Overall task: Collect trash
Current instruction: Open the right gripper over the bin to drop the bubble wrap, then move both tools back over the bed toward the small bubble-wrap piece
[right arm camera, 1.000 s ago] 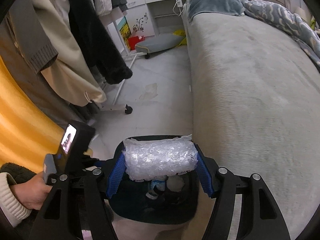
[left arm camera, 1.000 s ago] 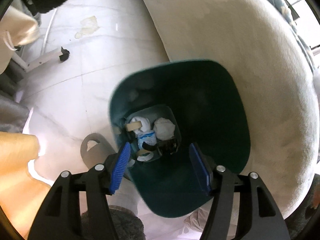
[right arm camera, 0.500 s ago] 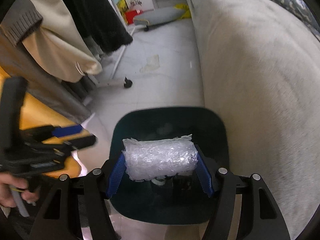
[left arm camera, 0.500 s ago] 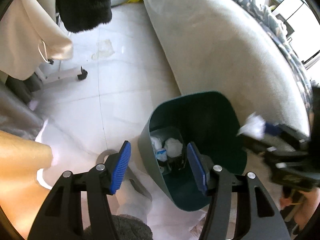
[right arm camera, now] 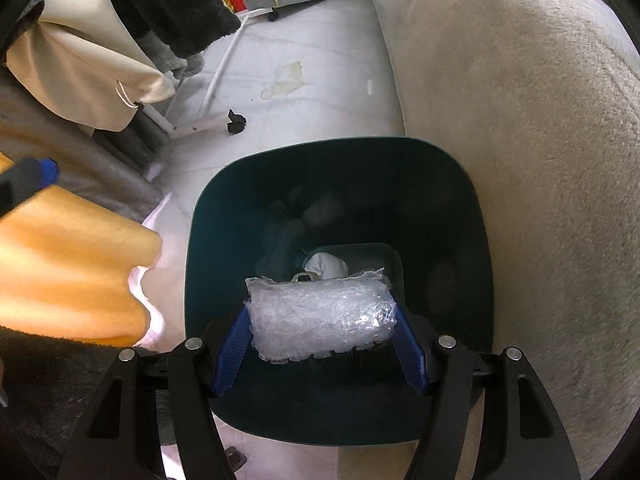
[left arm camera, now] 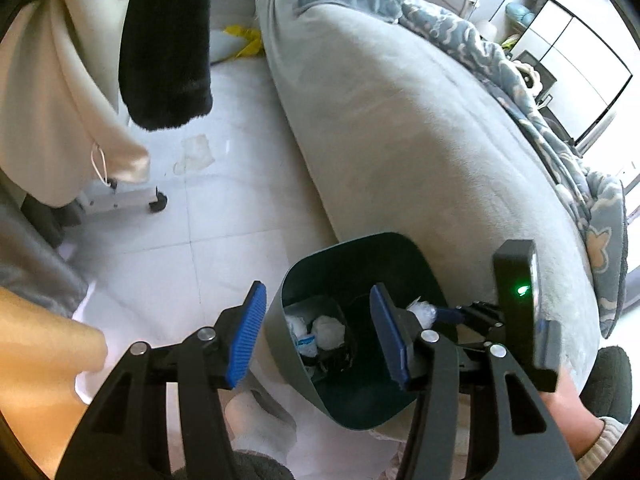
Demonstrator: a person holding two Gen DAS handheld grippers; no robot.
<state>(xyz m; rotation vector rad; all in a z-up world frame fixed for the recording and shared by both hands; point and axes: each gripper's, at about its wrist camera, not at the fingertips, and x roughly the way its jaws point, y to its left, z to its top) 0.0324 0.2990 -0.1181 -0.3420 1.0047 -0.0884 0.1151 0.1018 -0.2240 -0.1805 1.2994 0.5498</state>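
Between the right gripper's [right arm camera: 320, 340] blue fingers [right arm camera: 230, 354] sits a wad of clear bubble wrap [right arm camera: 320, 322], held directly above the open mouth of the dark green trash bin [right arm camera: 460, 184]. Only the left wrist view shows the left gripper [left arm camera: 318, 334], fingers wide and empty, straddling the bin's near rim beside the grey bed [left arm camera: 420, 132]; crumpled white tissues [left arm camera: 328, 328] lie at the bin's bottom. Compared with half a second ago, the wad hangs deeper over the bin.
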